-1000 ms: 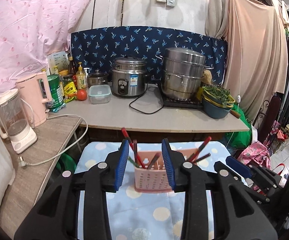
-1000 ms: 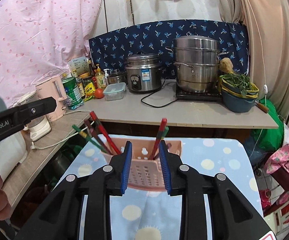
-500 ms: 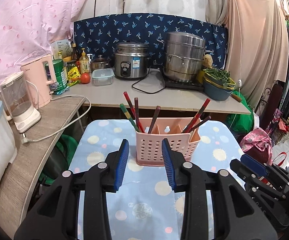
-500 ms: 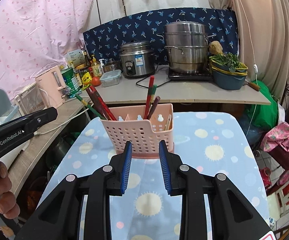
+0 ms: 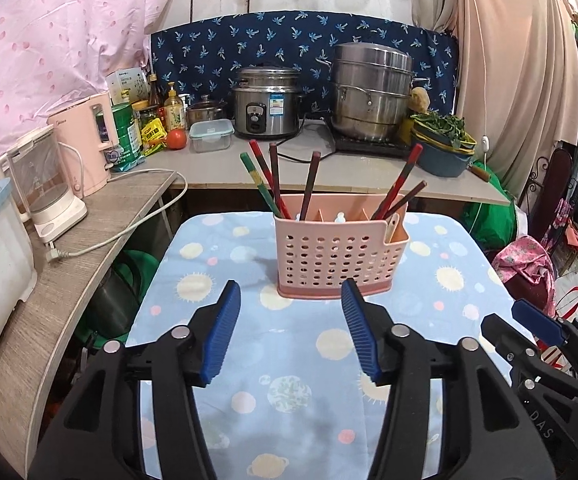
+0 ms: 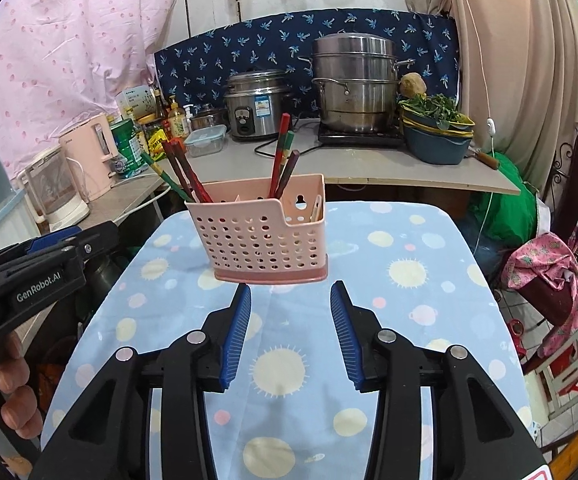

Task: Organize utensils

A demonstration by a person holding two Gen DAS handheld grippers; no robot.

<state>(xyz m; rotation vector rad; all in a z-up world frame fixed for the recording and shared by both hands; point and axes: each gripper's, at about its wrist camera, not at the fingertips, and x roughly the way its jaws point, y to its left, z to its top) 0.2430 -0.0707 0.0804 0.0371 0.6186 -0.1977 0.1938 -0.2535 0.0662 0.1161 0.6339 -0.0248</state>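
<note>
A pink perforated utensil caddy [image 5: 335, 254] [image 6: 263, 236] stands upright on the small table with the blue spotted cloth [image 5: 289, 364]. Several red, brown and green chopsticks [image 5: 273, 184] [image 6: 283, 156] lean in its compartments. A pale spoon handle [image 5: 391, 228] pokes out of one end. My left gripper [image 5: 291, 334] hovers over the cloth just short of the caddy, its jaws opening with nothing between them. My right gripper [image 6: 289, 330] sits likewise in front of the caddy, jaws opening and empty. Each gripper also shows at the edge of the other's view.
Behind the table runs a counter [image 5: 329, 168] with a rice cooker [image 5: 267, 108], a stacked steel steamer [image 5: 371, 90], a lidded box [image 5: 211, 134], a tomato, bottles and a bowl of greens [image 5: 443, 140]. A side shelf at left holds two kettles [image 5: 45, 184]. A person's fingers [image 6: 13, 392] grip the left handle.
Both grippers have dropped and drawn back from the caddy, which now sits higher and farther in each view. Both pairs of jaws have spread wider.
</note>
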